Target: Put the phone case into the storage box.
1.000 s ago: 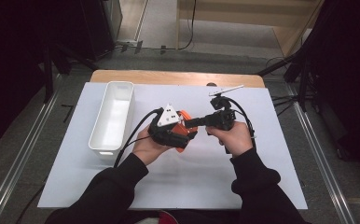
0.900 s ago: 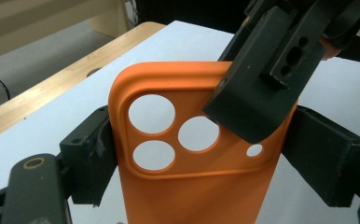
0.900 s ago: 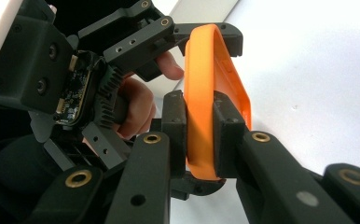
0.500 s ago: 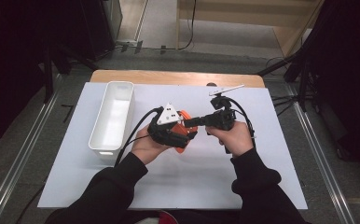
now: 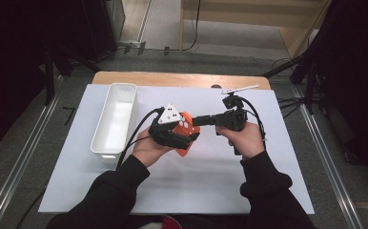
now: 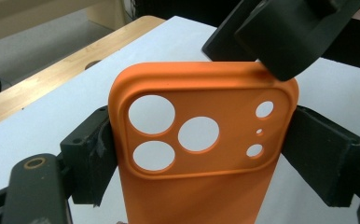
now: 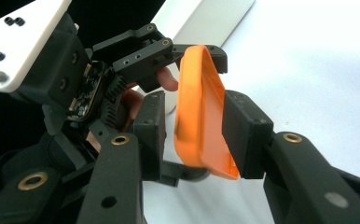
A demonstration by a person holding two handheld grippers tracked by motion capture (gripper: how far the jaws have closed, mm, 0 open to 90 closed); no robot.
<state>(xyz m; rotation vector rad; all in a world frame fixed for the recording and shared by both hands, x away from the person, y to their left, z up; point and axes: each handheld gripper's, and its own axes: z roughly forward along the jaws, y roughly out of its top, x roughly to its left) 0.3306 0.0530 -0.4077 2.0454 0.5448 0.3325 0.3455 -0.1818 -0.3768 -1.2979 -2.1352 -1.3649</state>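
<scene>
You've got one orange phone case [image 5: 186, 128] out there, and just the one. Count its cut-outs in the left gripper view: three big round holes and three small ones. One white bin [image 5: 116, 117] sits on the table, a single long trough. Two grippers in your hands, the left gripper [image 5: 188, 138] and the right gripper [image 5: 197, 121], one grey three-cornered plate [image 5: 169, 114] between them. One white sheet [image 5: 206, 176] covers one wooden table [image 5: 172, 78].

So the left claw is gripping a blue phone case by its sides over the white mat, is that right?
Not quite: the phone case is orange, not blue, as the left gripper view shows. The left claw does grip it by its sides over the white mat.
</scene>
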